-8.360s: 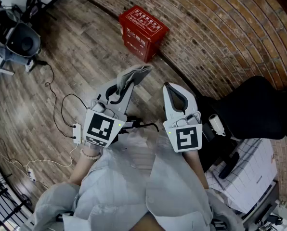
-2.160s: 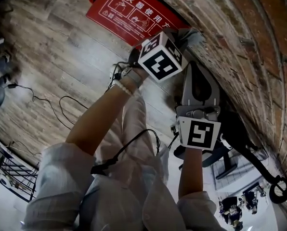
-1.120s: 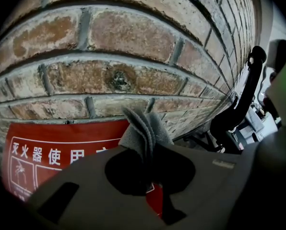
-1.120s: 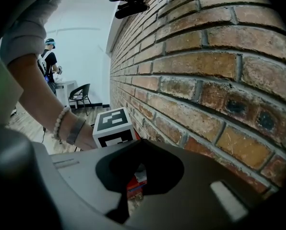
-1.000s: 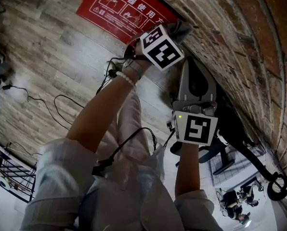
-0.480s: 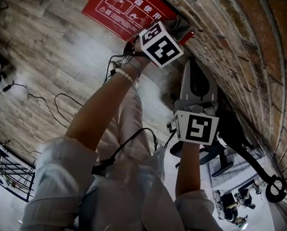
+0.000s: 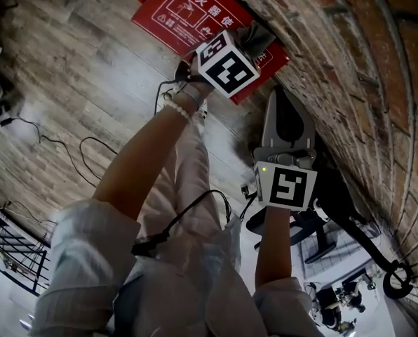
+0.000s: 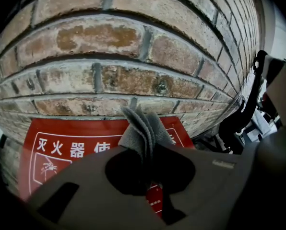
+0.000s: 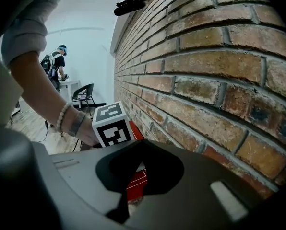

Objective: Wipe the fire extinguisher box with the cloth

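Observation:
The red fire extinguisher box (image 7: pixel 188 12) stands on the wooden floor against the brick wall. My left gripper (image 7: pixel 245 46) is shut on a folded grey cloth (image 7: pixel 255 36), which rests on the box's top near its right end. In the left gripper view the cloth (image 8: pixel 143 128) sticks up from the shut gripper (image 8: pixel 146 150), above the box's printed top (image 8: pixel 61 147). My right gripper (image 7: pixel 279 93) hangs shut and empty below and to the right, close to the wall. In the right gripper view, a piece of the box (image 9: pixel 136 178) shows through the right gripper (image 9: pixel 140 145).
The brick wall (image 7: pixel 349 62) runs along the right. Cables (image 7: pixel 90 153) trail over the floor at the left. A black chair base (image 7: pixel 321 230) sits behind my right arm. Far off, a person (image 9: pixel 59 63) stands beside a black chair (image 9: pixel 85 97).
Since 8.4 s ago I have come up to the box and brought the cloth onto it. Over the last second the cloth has slid leftward, away from the box's right corner.

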Motion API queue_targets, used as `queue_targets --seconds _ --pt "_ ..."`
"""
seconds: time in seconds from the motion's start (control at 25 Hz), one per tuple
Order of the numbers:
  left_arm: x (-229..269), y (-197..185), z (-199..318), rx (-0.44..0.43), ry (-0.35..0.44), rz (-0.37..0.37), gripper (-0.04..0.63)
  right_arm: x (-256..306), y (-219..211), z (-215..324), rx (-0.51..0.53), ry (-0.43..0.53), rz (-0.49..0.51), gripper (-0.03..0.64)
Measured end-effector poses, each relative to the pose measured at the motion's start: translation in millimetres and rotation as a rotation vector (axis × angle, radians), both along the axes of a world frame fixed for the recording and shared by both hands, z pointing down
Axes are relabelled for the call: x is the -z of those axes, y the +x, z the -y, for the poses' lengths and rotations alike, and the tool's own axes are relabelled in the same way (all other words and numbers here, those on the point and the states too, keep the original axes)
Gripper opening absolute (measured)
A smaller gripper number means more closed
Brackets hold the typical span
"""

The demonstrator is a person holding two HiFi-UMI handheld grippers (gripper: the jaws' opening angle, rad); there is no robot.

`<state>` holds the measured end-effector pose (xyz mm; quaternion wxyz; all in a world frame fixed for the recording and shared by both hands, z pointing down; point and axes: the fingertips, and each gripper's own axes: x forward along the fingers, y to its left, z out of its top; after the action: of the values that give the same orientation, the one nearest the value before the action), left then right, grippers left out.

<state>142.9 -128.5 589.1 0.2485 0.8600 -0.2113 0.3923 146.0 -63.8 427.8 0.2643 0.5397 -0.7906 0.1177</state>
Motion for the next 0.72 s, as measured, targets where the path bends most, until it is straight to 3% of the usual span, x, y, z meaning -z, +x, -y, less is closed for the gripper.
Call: queue_targets --seconds 0.72 --pt "-0.1 -75.0 47.2 0.105 0.035 0.028 0.012 -2.6 -37.1 12.9 0.059 -0.006 -0.022 0.006"
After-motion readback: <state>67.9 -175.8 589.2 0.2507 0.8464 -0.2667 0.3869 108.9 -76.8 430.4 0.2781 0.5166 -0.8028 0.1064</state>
